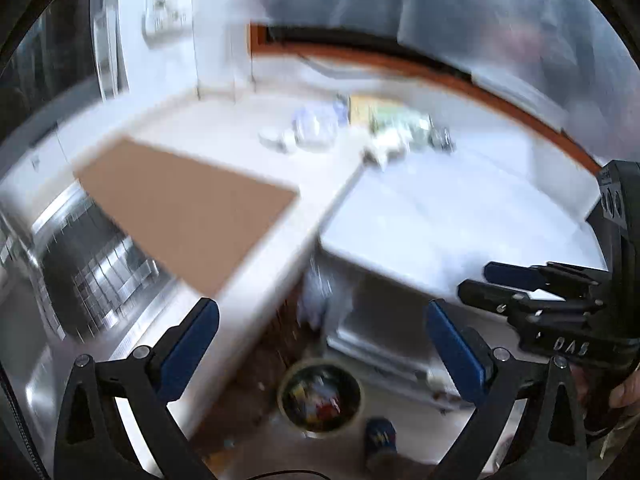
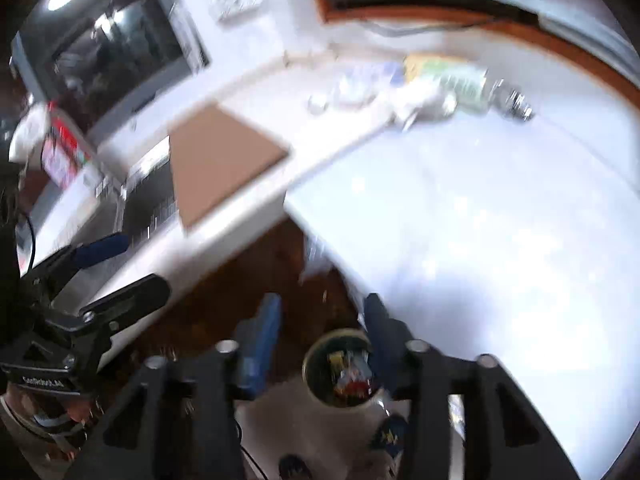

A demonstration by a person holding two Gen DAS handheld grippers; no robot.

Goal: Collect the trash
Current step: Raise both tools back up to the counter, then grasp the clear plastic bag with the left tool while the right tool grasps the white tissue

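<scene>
Both grippers hang empty above a trash bin on the floor, with more litter far off on the counter.

Everything is smeared by blur. At the left a metal sink (image 1: 100, 272) holds a dark grid that cannot be made out, and a brown board (image 1: 188, 208) lies across the white counter (image 1: 256, 280) beside it. The left gripper (image 1: 320, 344) stands wide with nothing between its blue pads. Below it, the round trash bin (image 1: 320, 396) holds colourful wrappers, too blurred to name. The right gripper (image 2: 320, 340) is partly parted and empty, and its right finger hides part of the bin's rim. Far on the counter lies a pile of trash (image 1: 360, 128): crumpled plastic, a yellow-green packet, white scraps.
</scene>
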